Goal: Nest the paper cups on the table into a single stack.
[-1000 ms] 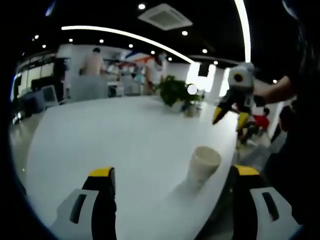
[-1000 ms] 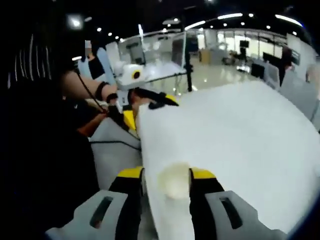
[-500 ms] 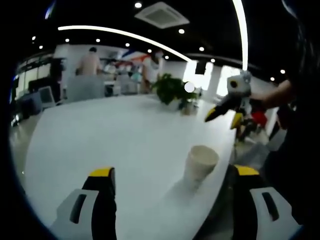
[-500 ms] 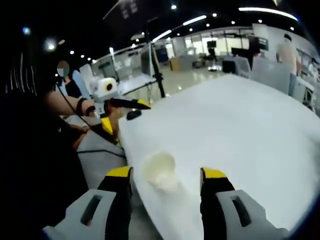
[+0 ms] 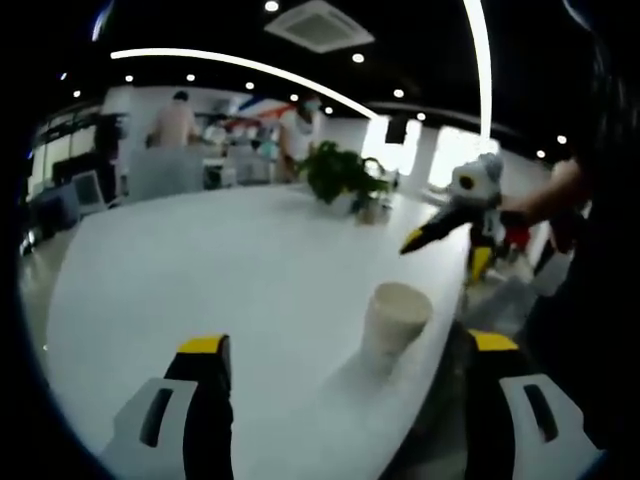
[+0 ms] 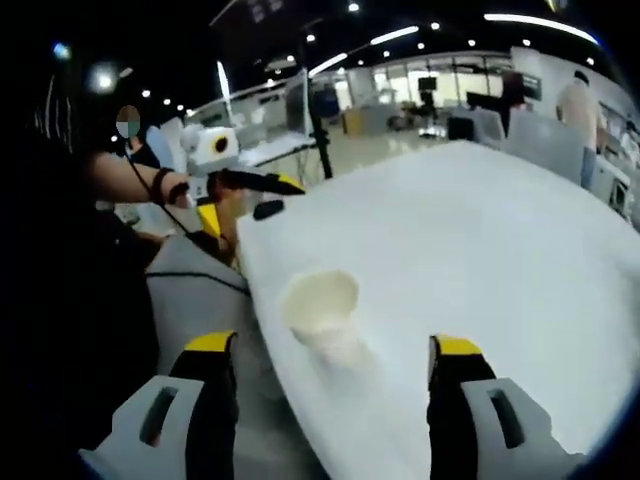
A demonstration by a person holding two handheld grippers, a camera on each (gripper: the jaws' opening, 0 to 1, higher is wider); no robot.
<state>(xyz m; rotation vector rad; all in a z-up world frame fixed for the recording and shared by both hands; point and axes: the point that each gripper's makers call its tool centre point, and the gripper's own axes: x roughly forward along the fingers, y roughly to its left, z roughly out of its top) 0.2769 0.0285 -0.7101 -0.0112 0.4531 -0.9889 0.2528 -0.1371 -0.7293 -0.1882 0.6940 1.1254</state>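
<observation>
One white paper cup (image 5: 395, 318) stands upright near the edge of the white table (image 5: 200, 270). My left gripper (image 5: 347, 343) is open, its yellow-tipped jaws wide apart with the cup ahead and toward the right jaw, untouched. The right gripper (image 5: 447, 250) comes in from the right, held above and beyond the cup with its jaws apart. In the right gripper view the cup (image 6: 321, 304) stands just ahead, between the wide-open jaws of my right gripper (image 6: 333, 346) and free of both. The left gripper (image 6: 248, 198) hovers beyond the table edge, jaws apart.
Potted plants (image 5: 345, 180) stand at the far side of the table. People (image 5: 178, 120) and office chairs are behind it. The table edge (image 6: 262, 300) runs close beside the cup, with floor and a person's arm (image 6: 125, 175) past it. A stand (image 6: 318, 130) rises behind.
My right gripper, shut on the cup a second ago, has opened wide, let it go on the table and drawn back. My left gripper stays open.
</observation>
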